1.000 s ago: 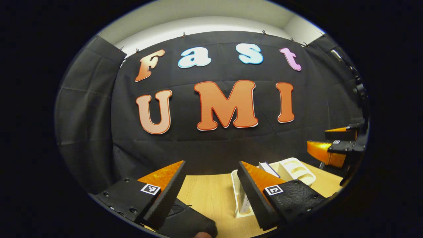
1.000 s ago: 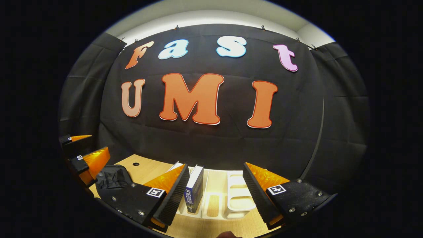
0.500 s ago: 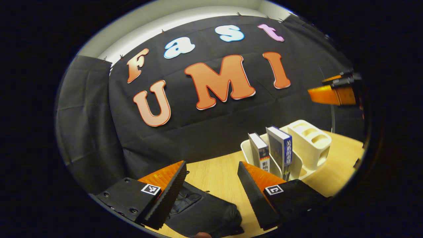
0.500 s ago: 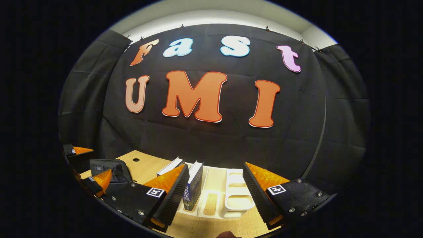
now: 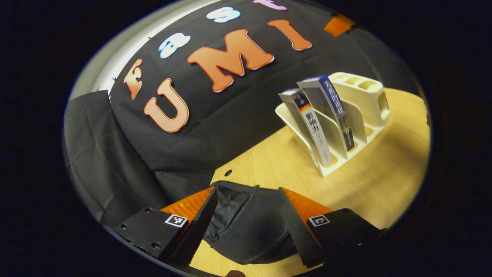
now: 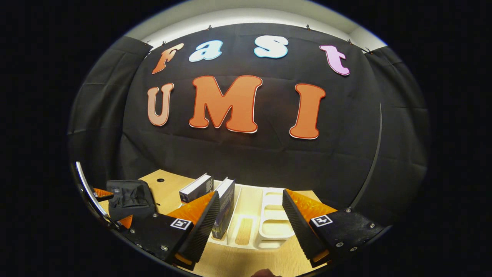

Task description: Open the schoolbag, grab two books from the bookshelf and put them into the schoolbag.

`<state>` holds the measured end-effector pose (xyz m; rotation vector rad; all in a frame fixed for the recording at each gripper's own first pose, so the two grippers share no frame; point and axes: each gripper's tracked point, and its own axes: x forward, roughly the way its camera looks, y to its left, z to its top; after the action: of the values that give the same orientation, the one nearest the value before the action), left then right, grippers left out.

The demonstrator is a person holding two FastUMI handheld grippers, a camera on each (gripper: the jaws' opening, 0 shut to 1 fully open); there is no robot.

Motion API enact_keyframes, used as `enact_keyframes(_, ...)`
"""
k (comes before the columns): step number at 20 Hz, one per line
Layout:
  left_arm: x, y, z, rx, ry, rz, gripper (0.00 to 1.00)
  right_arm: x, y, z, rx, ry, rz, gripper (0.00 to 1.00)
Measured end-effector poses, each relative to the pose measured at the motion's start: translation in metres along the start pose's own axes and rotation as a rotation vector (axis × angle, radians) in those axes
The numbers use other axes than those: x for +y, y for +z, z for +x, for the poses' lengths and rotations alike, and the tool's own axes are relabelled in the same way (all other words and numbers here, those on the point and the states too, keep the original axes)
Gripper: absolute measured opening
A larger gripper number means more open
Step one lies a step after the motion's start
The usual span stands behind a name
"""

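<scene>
The black schoolbag (image 5: pixel 250 227) lies on the wooden table, close under my left gripper (image 5: pixel 247 189). That gripper is open, and the bag's top shows between its two fingers; I cannot tell if they touch it. Beyond it to the right a white bookshelf (image 5: pixel 365 96) holds two upright books, a pale-spined book (image 5: pixel 311 127) and a blue book (image 5: pixel 332 105). My right gripper (image 6: pixel 250 193) is open and empty, hovering before the bookshelf (image 6: pixel 269 227). The blue book (image 6: pixel 225 206) stands just behind its left finger, with the other book (image 6: pixel 196 187) further left. The schoolbag (image 6: pixel 128 196) sits at far left with the left gripper's fingers (image 6: pixel 100 192) around it.
The wooden table (image 5: pixel 384 181) has a small round hole (image 5: pixel 228 172) behind the bag. Black cloth walls close the booth at the back and sides. The bookshelf's right-hand slots (image 6: pixel 275 215) hold nothing.
My left gripper has tipped down and rolled towards the schoolbag, which now shows between its fingers. The right gripper has hardly moved and stays open.
</scene>
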<state>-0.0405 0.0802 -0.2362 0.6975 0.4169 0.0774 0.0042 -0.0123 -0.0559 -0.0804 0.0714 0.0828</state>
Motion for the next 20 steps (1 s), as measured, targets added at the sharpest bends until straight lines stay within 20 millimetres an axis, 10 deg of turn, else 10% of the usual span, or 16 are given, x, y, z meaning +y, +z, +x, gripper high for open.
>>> enact_keyframes(12, -0.045, -0.094, 0.019, 0.176, -0.022, 0.173, 0.98, -0.015, -0.013, 0.002, 0.02, 0.0, -0.019, 0.97)
enact_keyframes(20, -0.01, -0.1, 0.047, 0.22, 0.076, 0.225, 0.88, -0.014, -0.007, 0.001, 0.014, -0.002, -0.032, 0.97)
